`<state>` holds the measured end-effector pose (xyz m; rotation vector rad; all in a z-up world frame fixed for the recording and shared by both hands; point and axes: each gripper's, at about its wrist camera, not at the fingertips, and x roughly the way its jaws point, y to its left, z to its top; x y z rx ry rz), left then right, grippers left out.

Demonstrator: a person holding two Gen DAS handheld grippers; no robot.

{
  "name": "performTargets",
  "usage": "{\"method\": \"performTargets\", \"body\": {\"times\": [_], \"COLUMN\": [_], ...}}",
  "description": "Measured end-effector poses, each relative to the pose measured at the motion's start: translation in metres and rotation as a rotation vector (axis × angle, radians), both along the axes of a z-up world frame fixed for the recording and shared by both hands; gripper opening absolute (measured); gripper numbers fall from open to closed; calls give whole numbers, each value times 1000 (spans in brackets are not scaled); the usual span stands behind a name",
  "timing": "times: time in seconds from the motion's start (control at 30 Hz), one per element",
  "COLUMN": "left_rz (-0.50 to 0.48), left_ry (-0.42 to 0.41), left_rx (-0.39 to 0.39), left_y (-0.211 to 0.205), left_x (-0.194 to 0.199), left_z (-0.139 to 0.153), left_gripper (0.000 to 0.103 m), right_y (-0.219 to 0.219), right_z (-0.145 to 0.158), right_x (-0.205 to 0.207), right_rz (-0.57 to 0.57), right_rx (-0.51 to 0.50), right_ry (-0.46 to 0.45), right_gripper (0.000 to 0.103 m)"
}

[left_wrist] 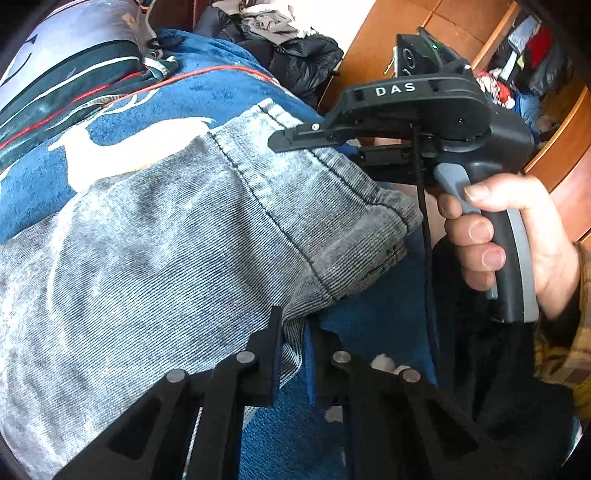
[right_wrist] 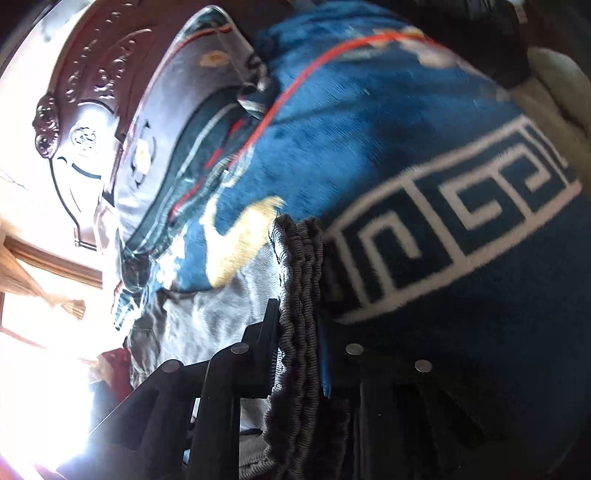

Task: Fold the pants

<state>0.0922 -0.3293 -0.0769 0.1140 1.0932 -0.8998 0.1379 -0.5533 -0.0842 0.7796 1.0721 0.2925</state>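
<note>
Pants (left_wrist: pixel 177 229), grey and faded with dark stitched seams, lie spread over a blue blanket (left_wrist: pixel 207 96) on a bed. Their hem end points toward the lower right of the left wrist view. The left hand-held gripper (left_wrist: pixel 293 354) is clenched on the near edge of that end: a narrow fold of grey cloth stands pinched between its two black fingers (left_wrist: pixel 267 354), together with a sliver of blue.

The right hand-held gripper (left_wrist: pixel 295 142) reaches in from the right side of the same view, held by a hand (left_wrist: pixel 517 240) with a patterned sleeve (left_wrist: pixel 569 343) at the wrist. Its tip lies at the far edge of the pants' end. In the right wrist view this hand-held gripper (right_wrist: pixel 299 354) is also clenched, with a thick bunch of ribbed grey fabric (right_wrist: pixel 299 295) squeezed between its fingers and rising above them.

The blanket bears a white deer figure (left_wrist: pixel 140 144), a thin red line (left_wrist: pixel 207 72) and a white key-pattern border (right_wrist: pixel 461 206). A striped pillow (left_wrist: pixel 74 74) lies at the far end of the bed, under a carved dark headboard (right_wrist: pixel 85 92). Beyond the bed are a heap of dark clothes (left_wrist: pixel 295 48) and a wooden wardrobe (left_wrist: pixel 406 22).
</note>
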Motion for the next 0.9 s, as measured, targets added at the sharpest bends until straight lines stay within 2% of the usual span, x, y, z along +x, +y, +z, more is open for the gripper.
{"method": "performTargets", "body": {"times": [0.2,0.53,0.83,0.9], "left_rz": [30,147,272,307], "left_ry": [4,25,158,176], "left_rx": [-79,-181,-301,-290], "left_y": [24,86,146,160], "left_x": [-10,-16,-12,-13], "left_z": [19,39,25,17], "left_gripper": [11,11,11,19], "right_y": [13,66,158,179], "right_z": [28,73,97,95], "right_x": [-5,5,31,37], "right_rz": [-19,58,214,243], "right_rx": [7,-7,-120,-174], "right_ry": [-71,-156,-143,-122], "right_gripper": [16,16,16,16]}}
